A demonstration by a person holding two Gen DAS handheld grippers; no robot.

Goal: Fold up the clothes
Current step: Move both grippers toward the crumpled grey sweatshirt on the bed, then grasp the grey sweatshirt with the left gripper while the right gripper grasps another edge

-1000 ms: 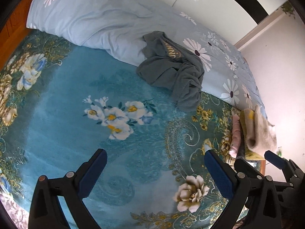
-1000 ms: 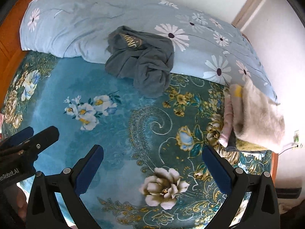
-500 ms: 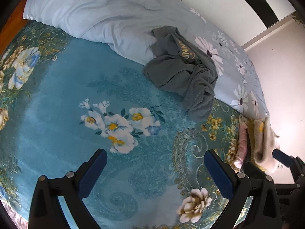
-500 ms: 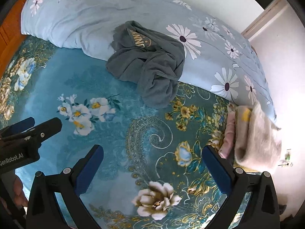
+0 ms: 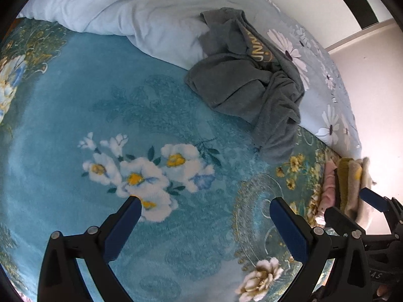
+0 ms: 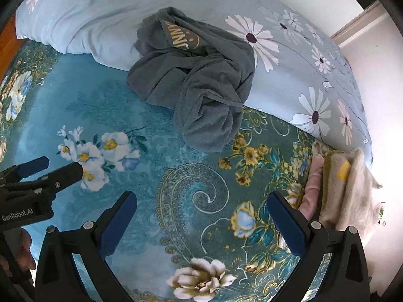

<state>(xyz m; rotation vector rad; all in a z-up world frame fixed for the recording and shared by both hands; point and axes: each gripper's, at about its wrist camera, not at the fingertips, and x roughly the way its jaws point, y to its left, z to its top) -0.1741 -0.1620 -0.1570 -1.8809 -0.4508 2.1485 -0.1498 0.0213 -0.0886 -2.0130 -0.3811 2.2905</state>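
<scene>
A crumpled dark grey garment (image 5: 252,85) with gold lettering lies half on the teal floral blanket (image 5: 126,115) and half on the pale blue daisy duvet (image 5: 156,20). It also shows in the right wrist view (image 6: 199,80). My left gripper (image 5: 204,209) is open and empty above the blanket, short of the garment. My right gripper (image 6: 201,203) is open and empty, also short of the garment. The left gripper's fingers (image 6: 40,166) show at the left edge of the right wrist view.
A stack of folded clothes, pink, olive and cream (image 6: 337,183), sits at the blanket's right edge, also seen in the left wrist view (image 5: 347,183). A white wall (image 6: 382,80) lies beyond the bed on the right. The duvet (image 6: 105,12) covers the far side.
Both grippers have moved forward toward the grey garment, which now looks larger and closer. Both stay open.
</scene>
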